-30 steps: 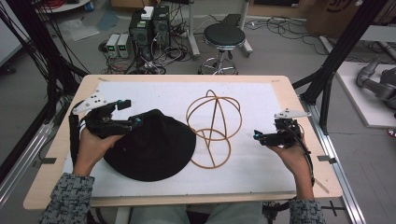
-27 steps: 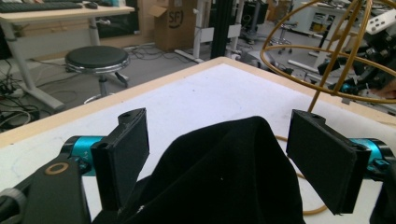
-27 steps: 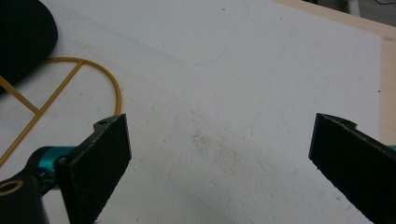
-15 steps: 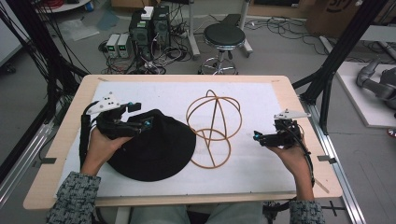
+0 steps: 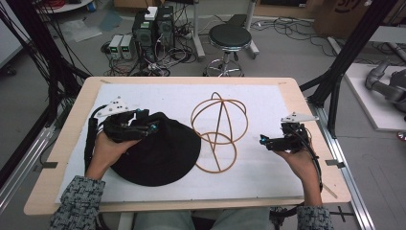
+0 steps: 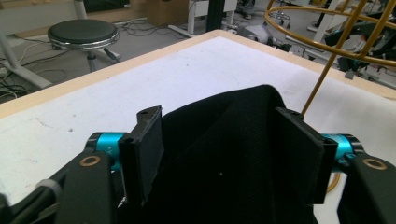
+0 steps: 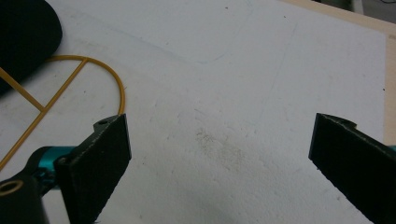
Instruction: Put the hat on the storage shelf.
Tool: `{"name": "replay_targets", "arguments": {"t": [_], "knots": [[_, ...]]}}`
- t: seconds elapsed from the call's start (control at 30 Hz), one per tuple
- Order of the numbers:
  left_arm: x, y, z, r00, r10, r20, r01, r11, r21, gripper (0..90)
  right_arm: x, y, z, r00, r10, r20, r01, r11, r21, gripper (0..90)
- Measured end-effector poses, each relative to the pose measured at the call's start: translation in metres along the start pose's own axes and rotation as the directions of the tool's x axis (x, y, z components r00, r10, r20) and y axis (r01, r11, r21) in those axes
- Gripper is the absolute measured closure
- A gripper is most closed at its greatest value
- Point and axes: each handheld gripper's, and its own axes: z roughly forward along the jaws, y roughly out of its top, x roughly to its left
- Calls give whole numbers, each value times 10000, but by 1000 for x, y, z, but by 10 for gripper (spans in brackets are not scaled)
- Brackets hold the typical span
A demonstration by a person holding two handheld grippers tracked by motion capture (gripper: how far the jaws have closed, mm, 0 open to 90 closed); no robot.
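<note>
Since a moment ago the left gripper [image 5: 143, 125] has moved from the left rim of the black hat [image 5: 163, 153] up onto its crown, a little left of the picture's middle. In the left gripper view its jaws now stand wide on both sides of a raised fold of the fabric, not yet closed, so a grasp of the hat seems to be the next step. The hand behind it lies low over the hat's brim. The right gripper [image 5: 264, 139] has not moved; it rests wide open and empty over the white table [image 5: 268, 100], right of the golden wire hat stand [image 5: 218, 132].
</note>
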Motion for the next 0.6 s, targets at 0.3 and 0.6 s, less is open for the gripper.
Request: {"name": "replay_targets", "arguments": {"t": [0.3,0.6], "knots": [[-1,-1,0,10000,91,10,-92,9999,129,535,-1,0,1,10000,46,-28,-45,10000,40,52],[-1,-2,-1,9998,101,154,-105,9995,294,728,0,0,1,10000,75,-45,-74,10000,65,52]]}}
